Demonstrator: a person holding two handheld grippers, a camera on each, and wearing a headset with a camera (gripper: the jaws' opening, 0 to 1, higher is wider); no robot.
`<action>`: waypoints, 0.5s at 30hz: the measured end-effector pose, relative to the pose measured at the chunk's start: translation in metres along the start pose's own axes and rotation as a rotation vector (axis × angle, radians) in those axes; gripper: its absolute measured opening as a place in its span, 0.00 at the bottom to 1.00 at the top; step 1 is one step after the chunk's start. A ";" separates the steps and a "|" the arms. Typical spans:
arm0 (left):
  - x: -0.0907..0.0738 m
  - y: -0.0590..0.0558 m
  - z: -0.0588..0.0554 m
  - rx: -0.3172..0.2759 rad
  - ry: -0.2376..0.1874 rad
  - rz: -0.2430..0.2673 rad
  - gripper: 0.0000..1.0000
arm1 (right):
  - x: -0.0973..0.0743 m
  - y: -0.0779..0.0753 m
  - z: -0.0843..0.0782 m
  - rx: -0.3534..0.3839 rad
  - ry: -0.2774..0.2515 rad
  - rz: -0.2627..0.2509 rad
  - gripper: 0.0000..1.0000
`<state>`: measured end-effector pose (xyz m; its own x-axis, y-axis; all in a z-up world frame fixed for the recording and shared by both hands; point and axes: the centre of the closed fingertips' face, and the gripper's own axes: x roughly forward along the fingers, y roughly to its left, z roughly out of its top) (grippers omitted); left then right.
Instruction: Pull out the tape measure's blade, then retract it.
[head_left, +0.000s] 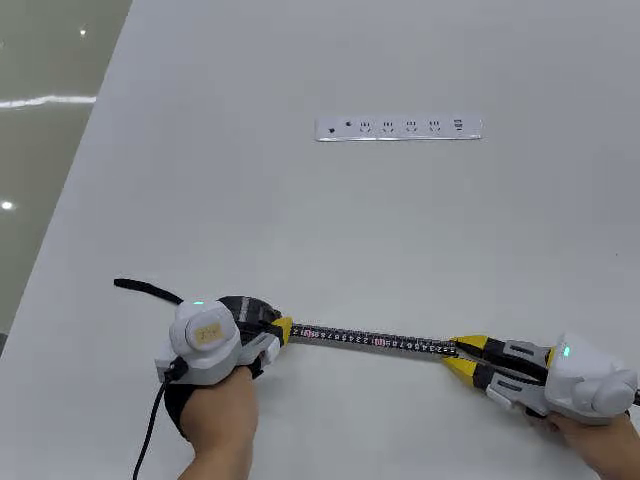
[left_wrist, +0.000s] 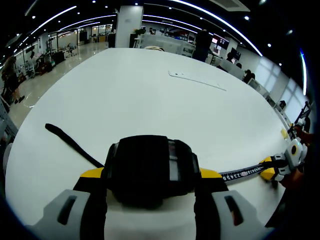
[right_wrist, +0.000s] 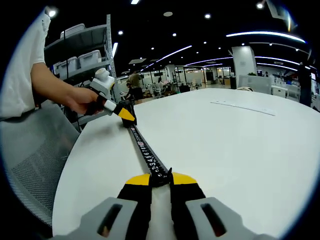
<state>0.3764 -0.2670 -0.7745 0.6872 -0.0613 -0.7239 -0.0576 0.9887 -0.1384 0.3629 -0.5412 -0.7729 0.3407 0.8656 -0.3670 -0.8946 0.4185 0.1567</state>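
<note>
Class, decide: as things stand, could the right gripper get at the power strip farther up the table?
Probably not yet. The table between the right gripper and the power strip is bare, but its jaws are shut on the blade; it must let go first.

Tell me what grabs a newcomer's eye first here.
The dark numbered tape measure blade stretches straight along the near edge of the white table, between two yellow-tipped grippers. The left gripper clamps the black tape measure case; the right gripper pinches the blade's tip. A white power strip lies farther back.
</note>
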 end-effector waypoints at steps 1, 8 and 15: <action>0.000 0.000 0.000 0.000 -0.001 0.000 0.69 | 0.001 0.001 0.001 0.002 -0.005 0.001 0.13; 0.000 0.000 0.000 0.001 0.004 -0.002 0.69 | 0.007 0.004 0.003 -0.005 -0.005 0.007 0.13; 0.000 0.001 0.000 0.001 0.005 -0.004 0.69 | 0.011 0.006 0.005 -0.008 -0.005 0.015 0.13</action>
<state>0.3762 -0.2665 -0.7750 0.6835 -0.0656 -0.7270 -0.0542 0.9887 -0.1401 0.3624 -0.5278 -0.7714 0.3285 0.8733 -0.3597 -0.9018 0.4032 0.1553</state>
